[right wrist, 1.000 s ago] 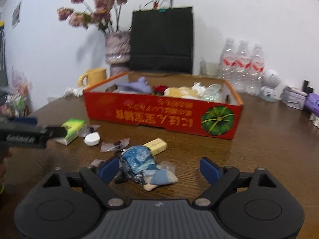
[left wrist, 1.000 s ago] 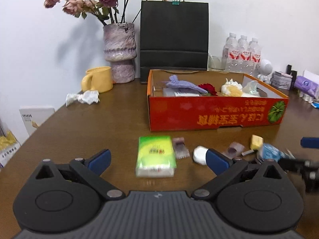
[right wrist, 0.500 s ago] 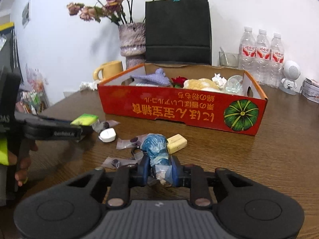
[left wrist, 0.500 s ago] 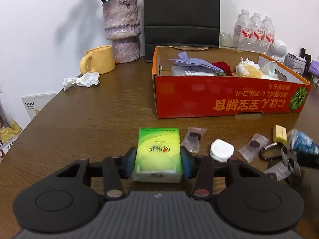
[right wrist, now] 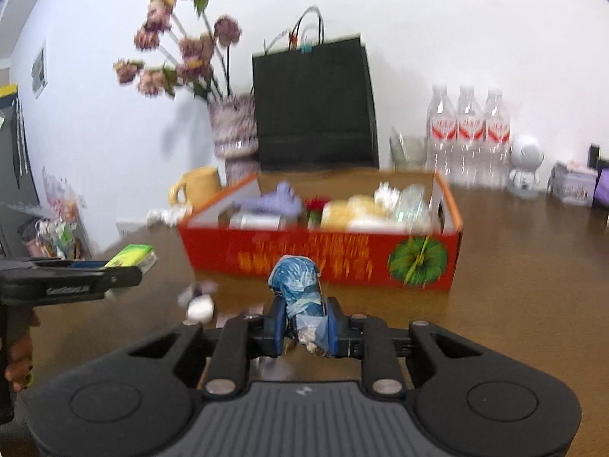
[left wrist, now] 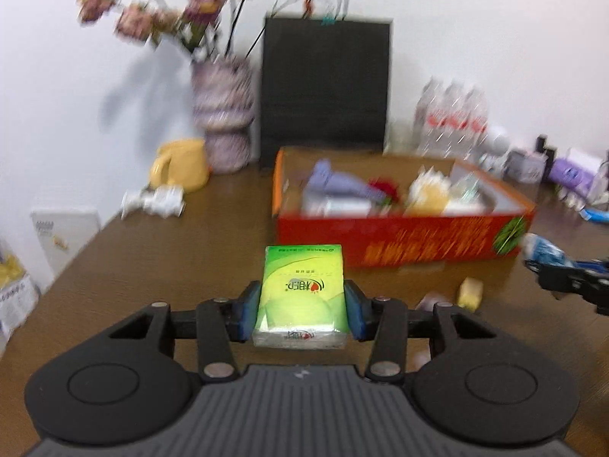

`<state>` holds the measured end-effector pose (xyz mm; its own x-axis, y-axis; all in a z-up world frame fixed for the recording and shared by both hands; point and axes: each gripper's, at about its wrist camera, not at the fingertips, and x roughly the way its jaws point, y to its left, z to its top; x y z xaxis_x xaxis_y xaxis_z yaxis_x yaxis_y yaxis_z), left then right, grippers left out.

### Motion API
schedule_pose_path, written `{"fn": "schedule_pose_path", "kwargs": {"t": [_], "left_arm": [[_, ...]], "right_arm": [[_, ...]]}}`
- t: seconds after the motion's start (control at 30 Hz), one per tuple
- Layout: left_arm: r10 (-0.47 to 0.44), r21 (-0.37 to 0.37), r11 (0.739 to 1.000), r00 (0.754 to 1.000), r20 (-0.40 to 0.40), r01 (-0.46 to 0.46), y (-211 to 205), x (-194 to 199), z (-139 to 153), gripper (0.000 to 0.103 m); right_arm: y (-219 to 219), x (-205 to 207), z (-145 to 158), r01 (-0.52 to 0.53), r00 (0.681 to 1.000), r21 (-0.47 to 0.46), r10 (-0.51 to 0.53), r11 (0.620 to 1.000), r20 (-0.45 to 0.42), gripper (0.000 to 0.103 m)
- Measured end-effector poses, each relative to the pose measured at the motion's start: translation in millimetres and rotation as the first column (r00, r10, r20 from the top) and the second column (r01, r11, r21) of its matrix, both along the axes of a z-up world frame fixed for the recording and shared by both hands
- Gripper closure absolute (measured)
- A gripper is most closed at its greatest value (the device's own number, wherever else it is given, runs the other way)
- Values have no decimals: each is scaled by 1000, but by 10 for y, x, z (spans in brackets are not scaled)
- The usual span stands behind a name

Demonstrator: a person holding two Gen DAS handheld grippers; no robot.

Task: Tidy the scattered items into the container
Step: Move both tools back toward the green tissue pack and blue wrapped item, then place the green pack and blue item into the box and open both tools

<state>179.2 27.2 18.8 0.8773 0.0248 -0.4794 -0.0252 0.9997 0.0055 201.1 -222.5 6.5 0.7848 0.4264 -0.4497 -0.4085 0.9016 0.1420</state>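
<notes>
My left gripper (left wrist: 302,310) is shut on a green tissue pack (left wrist: 302,289) and holds it above the table, short of the red cardboard box (left wrist: 399,240). My right gripper (right wrist: 304,325) is shut on a crumpled blue-and-white wrapper (right wrist: 298,283), lifted in front of the box (right wrist: 323,262). The box holds a purple cloth, a red flower and several wrapped items. The left gripper with the pack (right wrist: 131,257) shows at the left of the right wrist view. A yellow block (left wrist: 470,291), a white cap (right wrist: 200,306) and small sachets lie on the table.
A black paper bag (left wrist: 325,83), a vase of dried flowers (left wrist: 222,114), a yellow mug (left wrist: 180,169) and crumpled tissue (left wrist: 156,200) stand behind and left of the box. Water bottles (right wrist: 468,133) and a small white figure (right wrist: 525,163) are at the back right.
Both grippers closed on their items and lifted them off the table. The views now sit higher and are motion-blurred, closer to the box.
</notes>
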Motion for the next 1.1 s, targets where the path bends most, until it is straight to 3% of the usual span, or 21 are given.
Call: {"fn": "schedule_pose_path", "kwargs": {"t": [0.13,0.33,0.43,0.57,0.7,0.9,1.1], "left_arm": [[-58,0,998,997,55,58,-139,220,376,57],[-61,-2,998,997,53,61,-438,1053,638,57],[-46,-33,998,998,-31,45,-546,1574,580,57],[1,-3,1000,994,-113,-1,-646,2117,438,57],[9,16,1000,983,-186,-6,-726,2526,282,57],[22,27,1000,967,-255,-16,-763,2732,49,57],[60,93,995,959,-277,-35,-832,2789,-73,56]], "right_arm": [[-25,280,327,24,998,6,-24,1000,53,83],[81,1031,558,105,993,-28,-103,994,54,83],[148,1447,510,132,991,-60,-130,989,39,83],[176,1962,349,165,986,-123,-166,979,4,83],[155,2345,172,181,981,-127,-188,975,-43,83],[211,2541,-95,161,980,-152,-176,975,-90,83],[234,2524,-179,110,985,-151,-128,982,-115,82]]}}
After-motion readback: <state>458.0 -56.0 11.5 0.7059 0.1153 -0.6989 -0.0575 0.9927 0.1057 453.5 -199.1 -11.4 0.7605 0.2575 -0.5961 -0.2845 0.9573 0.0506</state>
